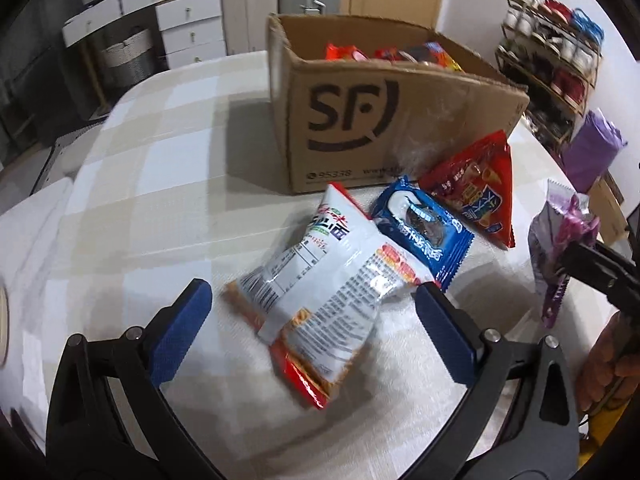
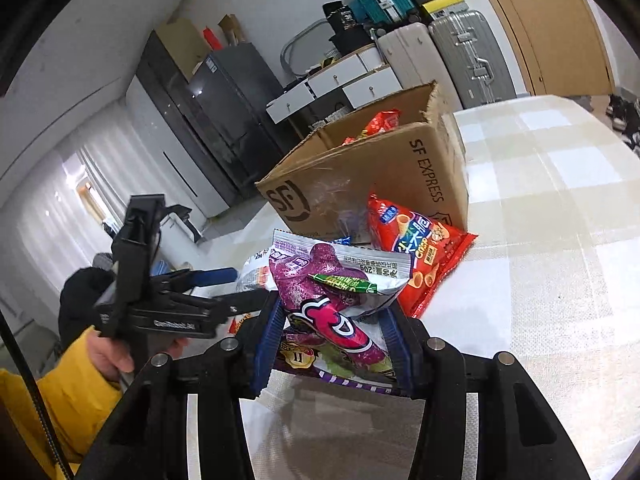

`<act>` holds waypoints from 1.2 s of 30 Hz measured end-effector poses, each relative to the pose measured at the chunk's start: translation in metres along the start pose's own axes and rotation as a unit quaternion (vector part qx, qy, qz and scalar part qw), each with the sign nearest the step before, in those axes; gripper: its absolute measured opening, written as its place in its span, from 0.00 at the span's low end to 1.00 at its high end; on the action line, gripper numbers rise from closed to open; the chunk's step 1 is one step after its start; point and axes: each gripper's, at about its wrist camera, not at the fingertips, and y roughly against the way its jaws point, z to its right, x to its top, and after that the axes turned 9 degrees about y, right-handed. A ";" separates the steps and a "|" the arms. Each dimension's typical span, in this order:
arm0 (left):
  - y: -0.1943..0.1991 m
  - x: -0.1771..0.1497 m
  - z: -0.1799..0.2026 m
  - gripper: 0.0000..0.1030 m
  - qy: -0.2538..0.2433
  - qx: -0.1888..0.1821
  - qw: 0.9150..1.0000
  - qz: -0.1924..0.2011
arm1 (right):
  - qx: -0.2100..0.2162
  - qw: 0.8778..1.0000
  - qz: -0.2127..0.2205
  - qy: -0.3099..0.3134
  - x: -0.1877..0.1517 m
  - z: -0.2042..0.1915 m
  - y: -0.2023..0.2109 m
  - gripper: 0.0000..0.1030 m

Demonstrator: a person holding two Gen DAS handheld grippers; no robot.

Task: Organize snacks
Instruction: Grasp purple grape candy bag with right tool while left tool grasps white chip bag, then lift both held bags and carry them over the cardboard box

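My left gripper point(image 1: 314, 292) is open above a white noodle-snack bag point(image 1: 320, 280) that lies on the table between its blue pads point(image 1: 184, 320) without touching them. Beside the bag lie a blue cookie packet point(image 1: 424, 228) and a red crisp bag point(image 1: 476, 192), both in front of the SF cardboard box point(image 1: 360, 120), which holds several snack packs. My right gripper point(image 2: 332, 312) is shut on a purple snack bag point(image 2: 320, 280), held above the table near the red crisp bag point(image 2: 416, 256) and the box point(image 2: 360, 172). The purple bag point(image 1: 560, 248) also shows at the right of the left wrist view.
The table has a checked cloth point(image 1: 160, 160). A shoe rack point(image 1: 548, 52) and a purple sack point(image 1: 592, 148) stand beyond its right side. Drawers point(image 1: 188, 28) and suitcases point(image 2: 468, 52) stand behind. A hand with a yellow sleeve point(image 2: 80, 384) holds the left gripper point(image 2: 236, 286).
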 end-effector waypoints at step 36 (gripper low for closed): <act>0.116 -0.038 0.028 0.42 0.027 -0.044 0.996 0.071 | 0.017 0.999 0.027 -0.027 -0.005 -0.001 0.020 0.48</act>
